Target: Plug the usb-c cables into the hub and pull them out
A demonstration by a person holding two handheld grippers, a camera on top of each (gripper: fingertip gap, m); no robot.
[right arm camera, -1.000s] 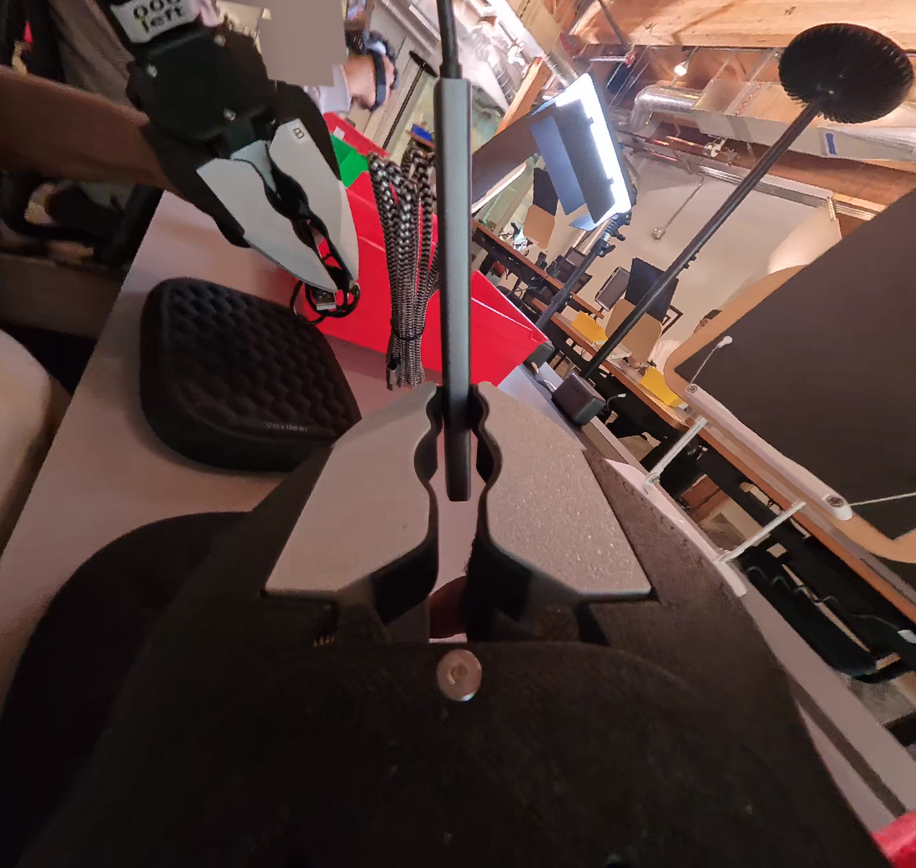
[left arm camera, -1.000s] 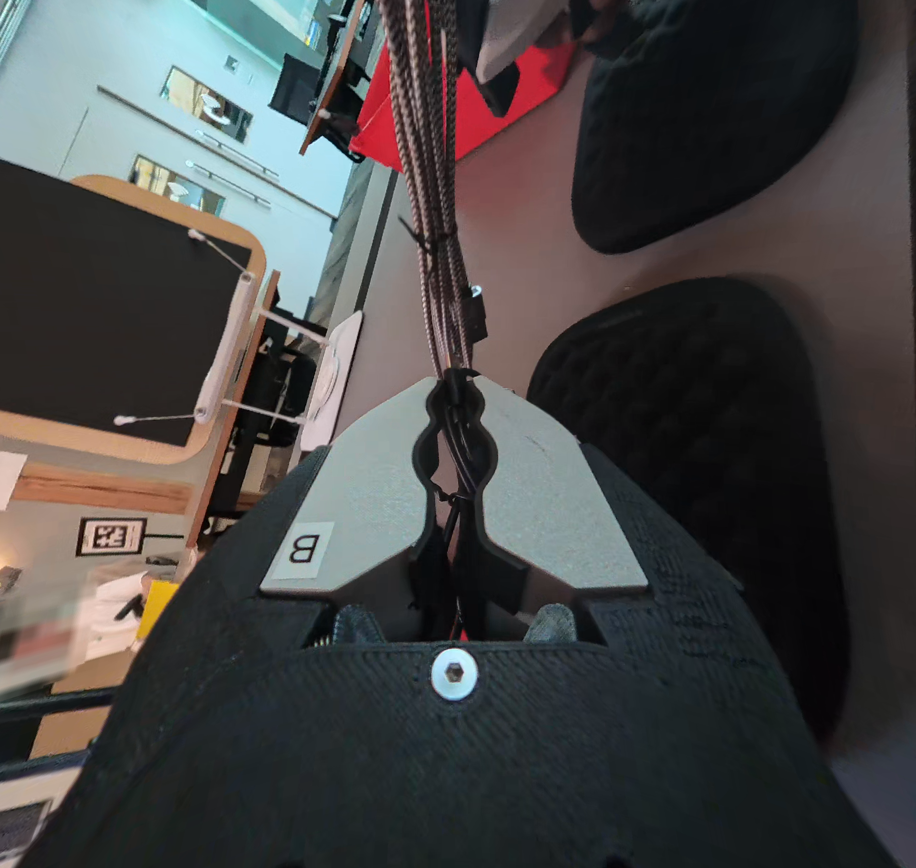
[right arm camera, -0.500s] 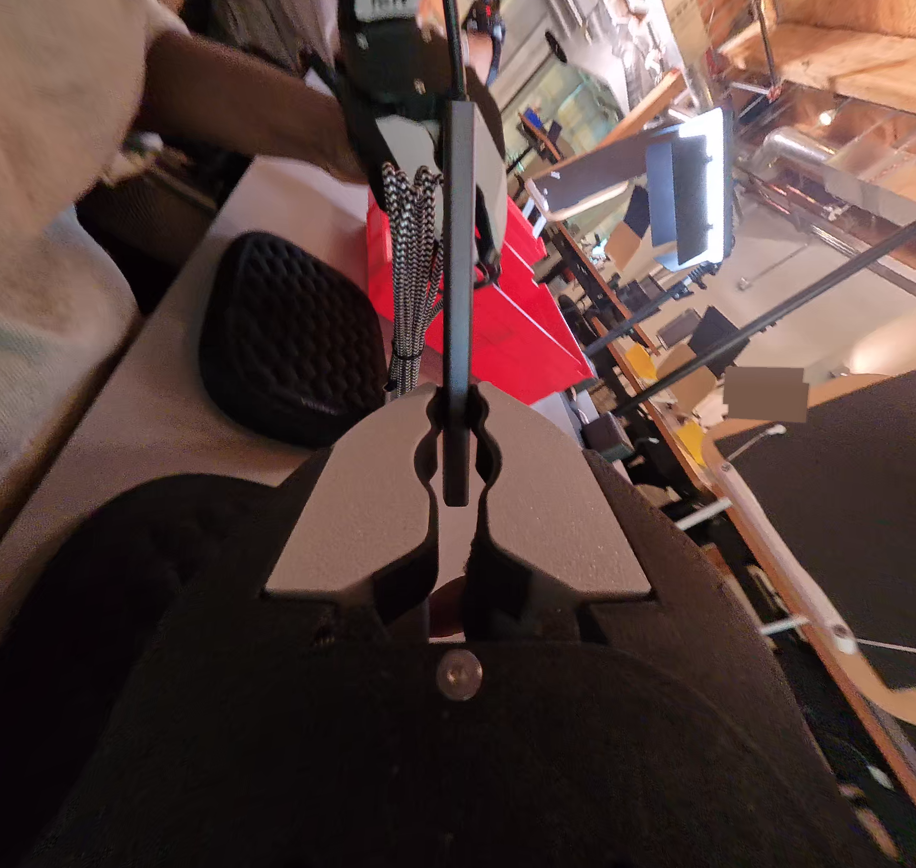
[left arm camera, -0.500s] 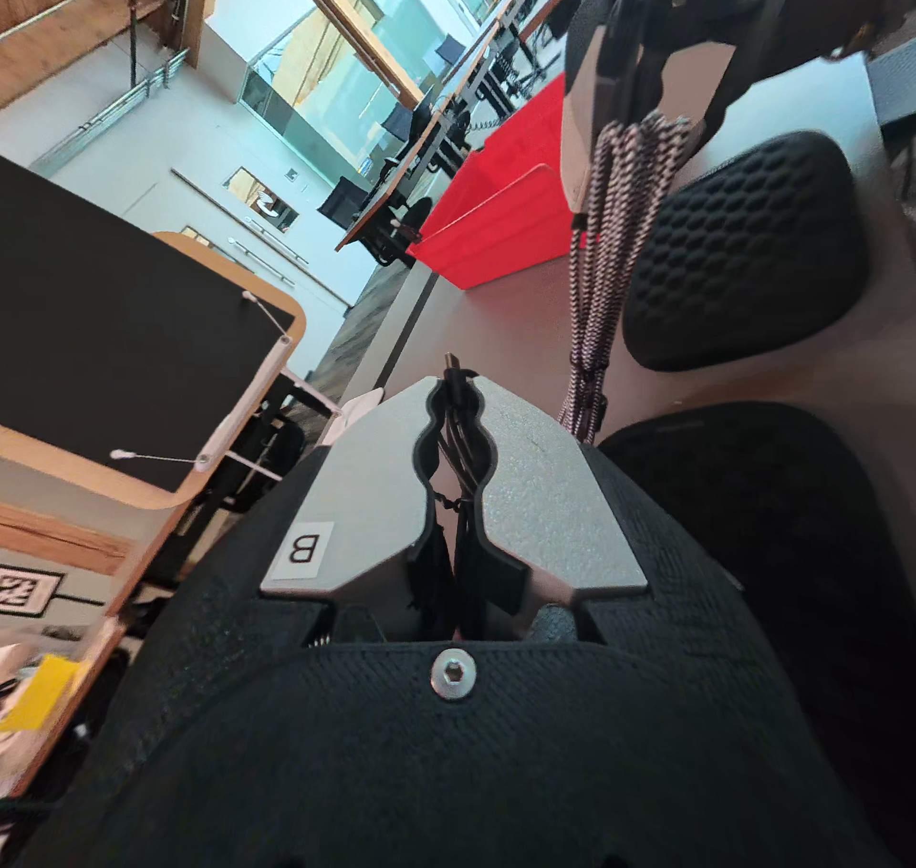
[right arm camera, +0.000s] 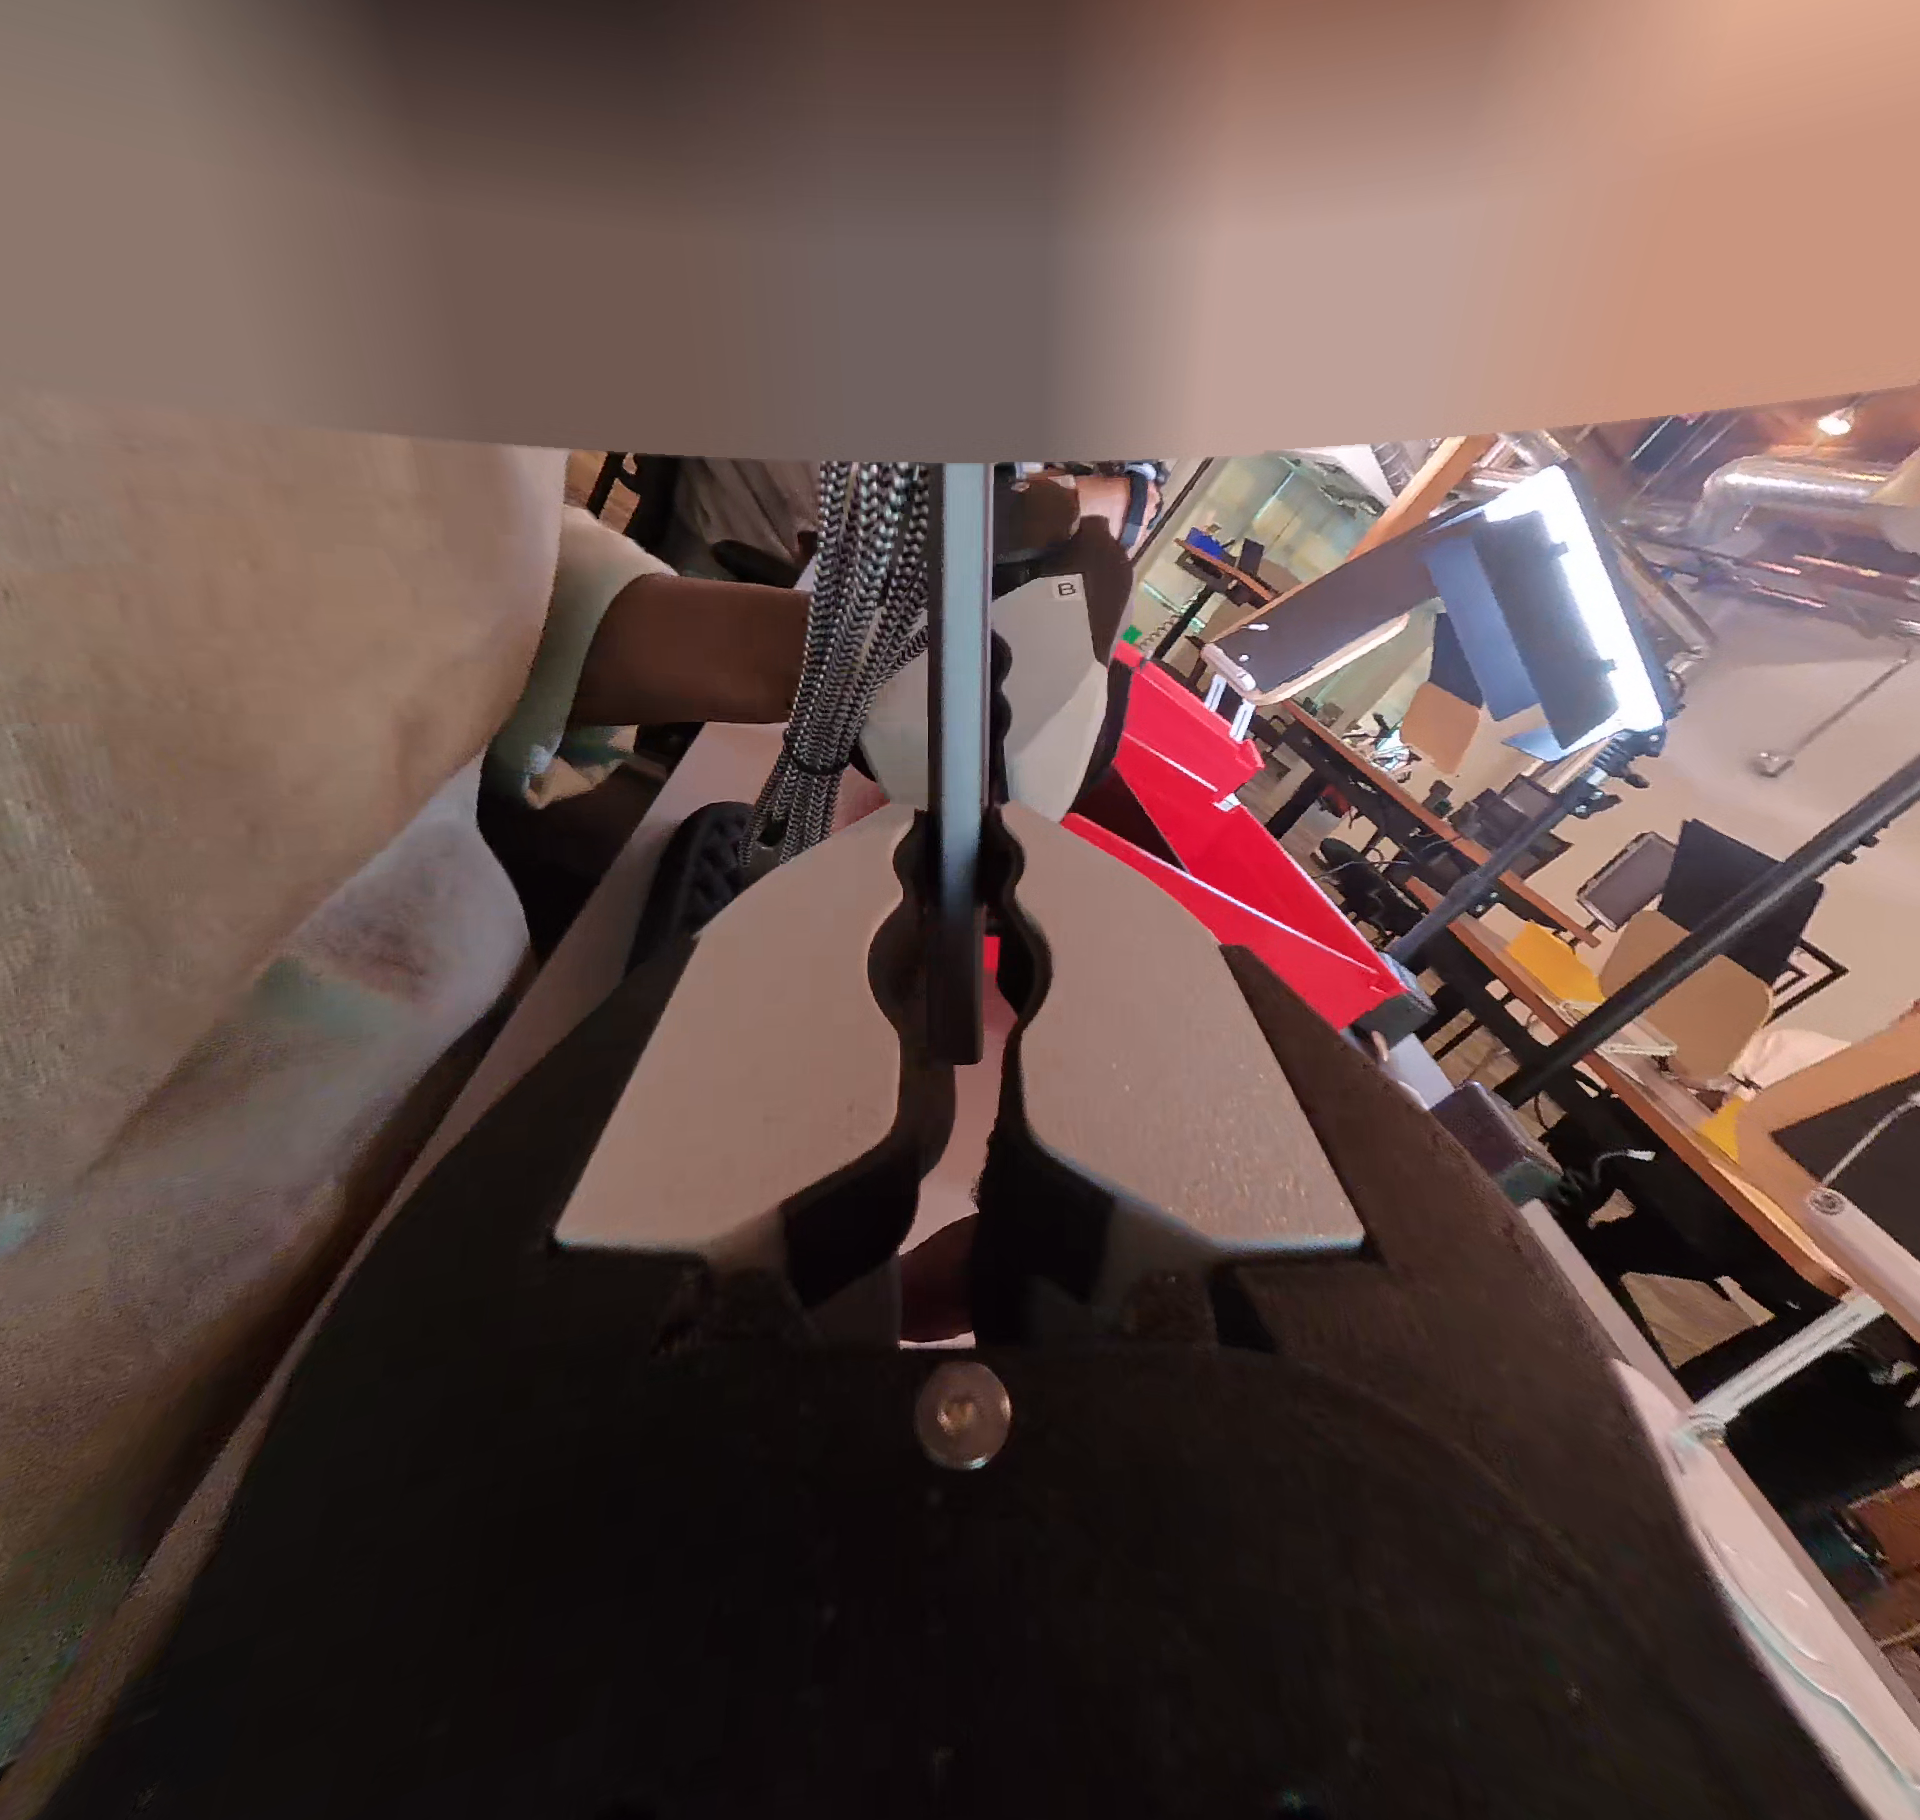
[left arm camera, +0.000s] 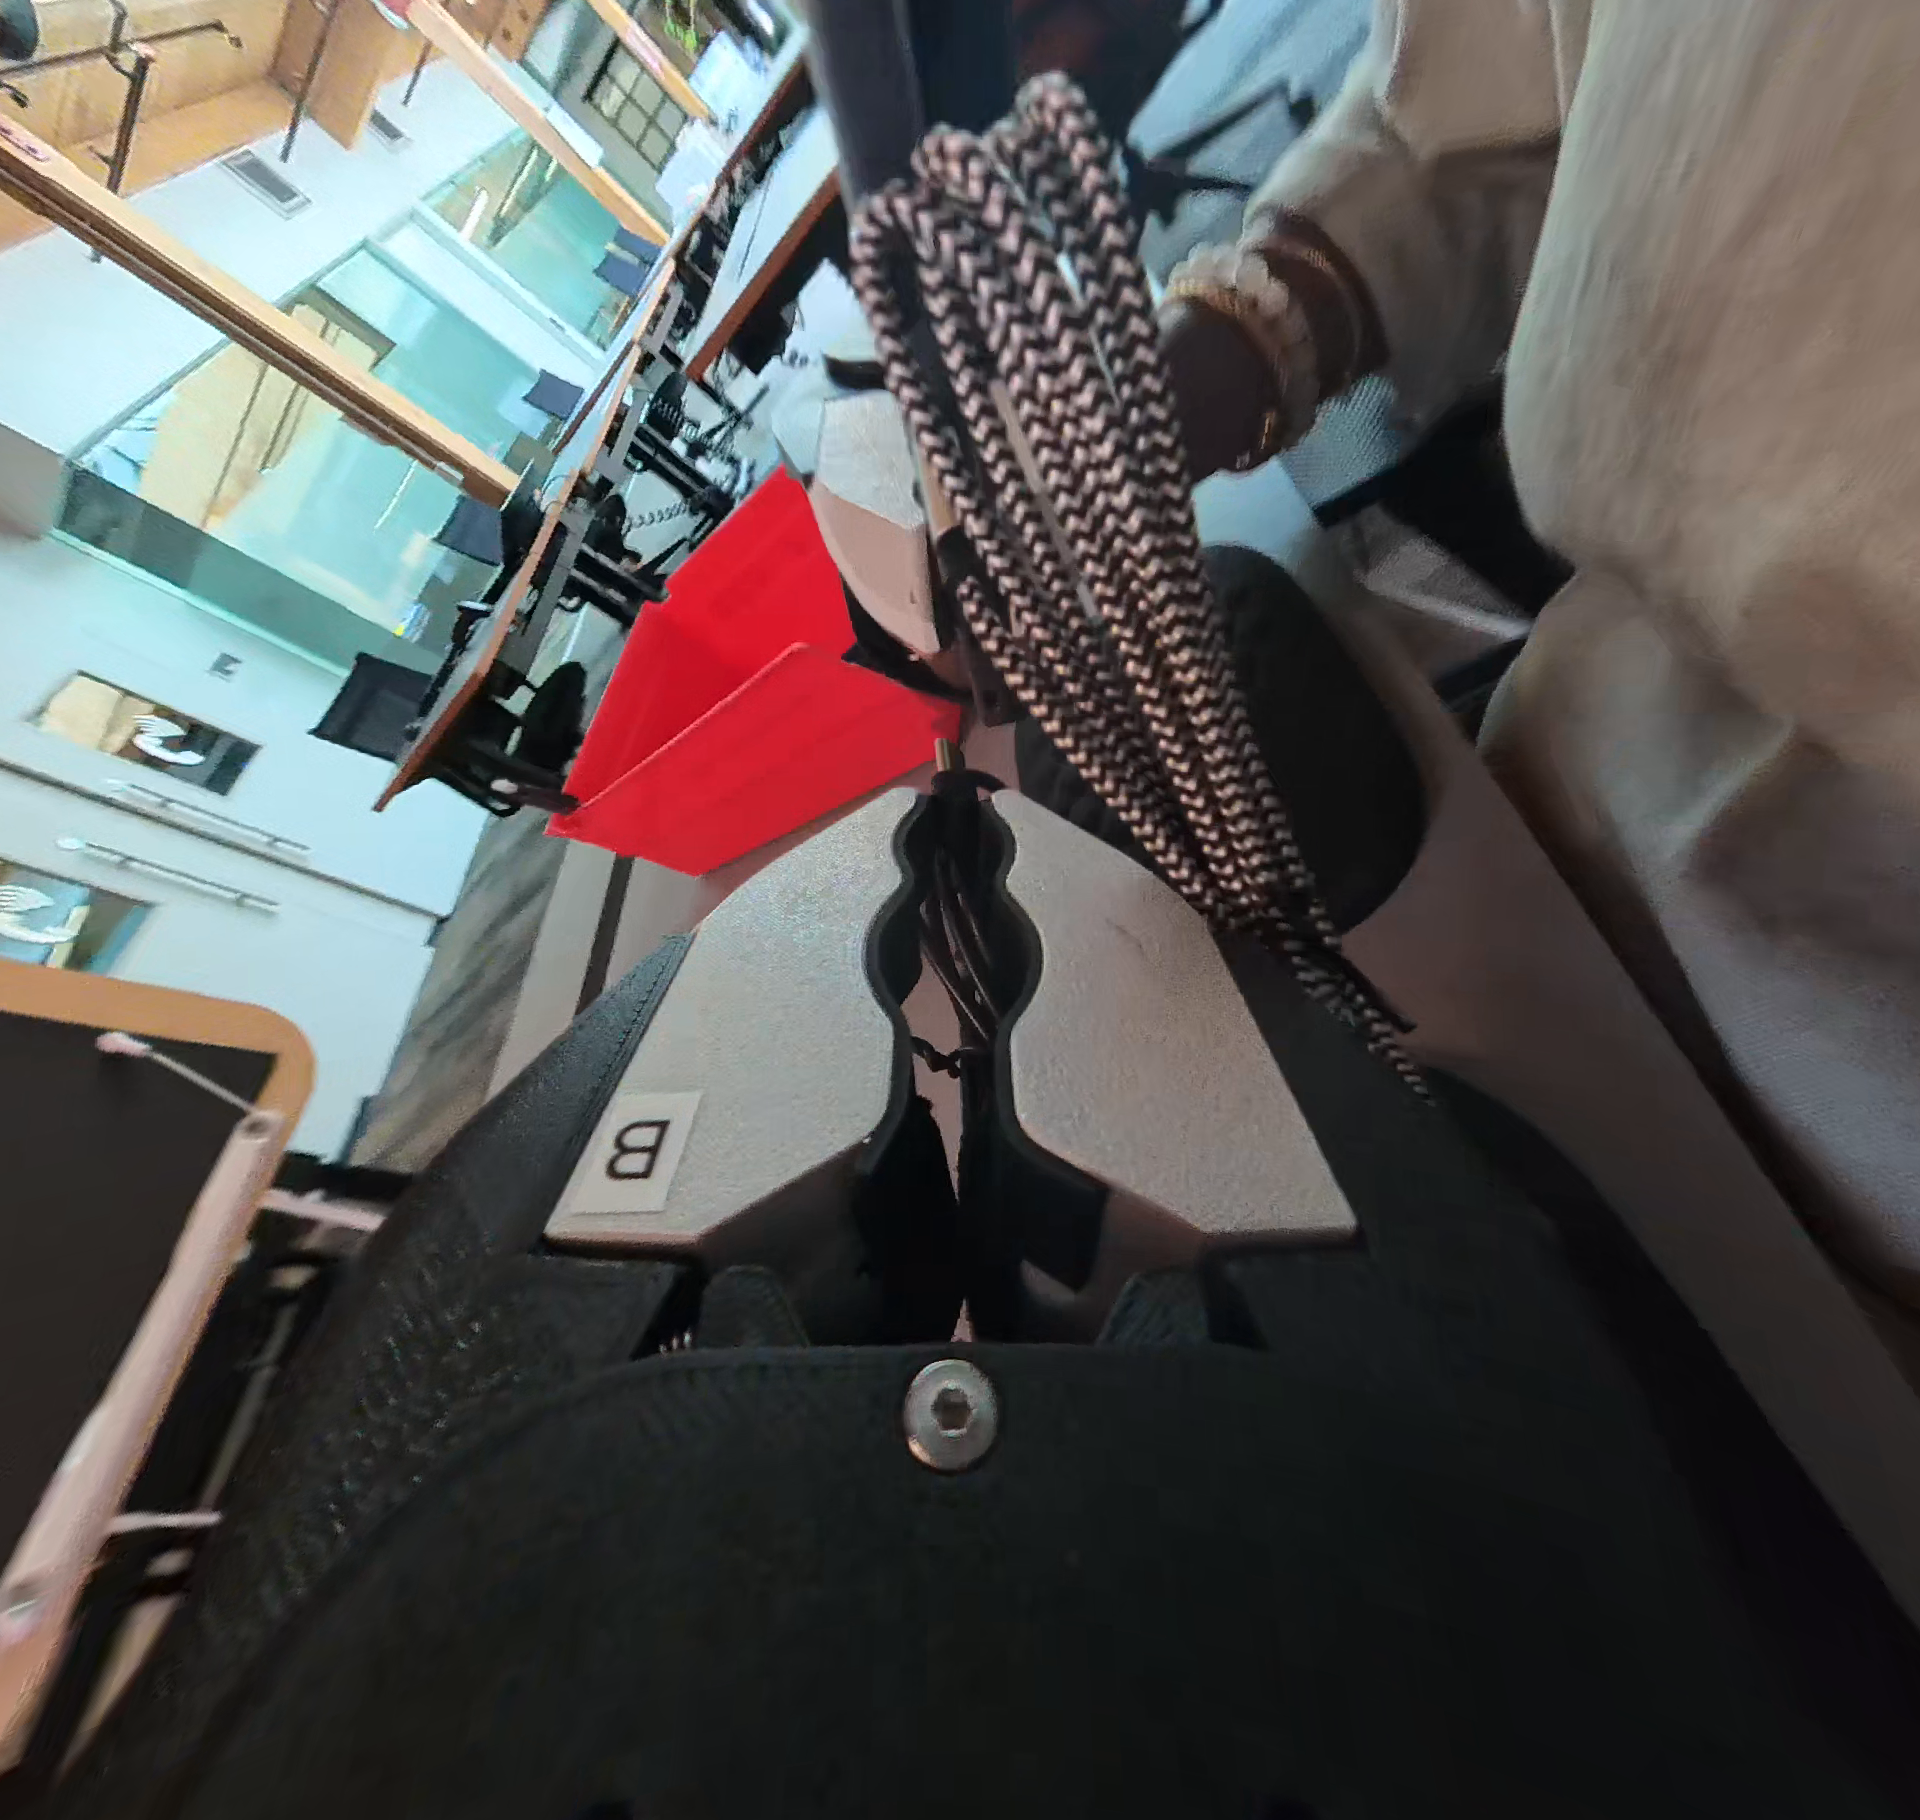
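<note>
My left gripper [left arm camera: 954, 814] has swung toward my right gripper [left arm camera: 883, 513], which a second ago was out of its view and now sits just ahead of my fingertips. The braided cables [left arm camera: 1081, 544], earlier hanging straight ahead, now drape past my right finger. The black cable's metal plug tip [left arm camera: 947, 758] now points close to the hub's edge [left arm camera: 961, 617]. In my right wrist view, the left gripper [right arm camera: 1039, 710] has moved from upper left to directly behind the hub [right arm camera: 961, 731].

Grey table [left arm camera: 1538, 939]: black pads [left arm camera: 1340, 731], red bins [left arm camera: 748, 731] on top.
</note>
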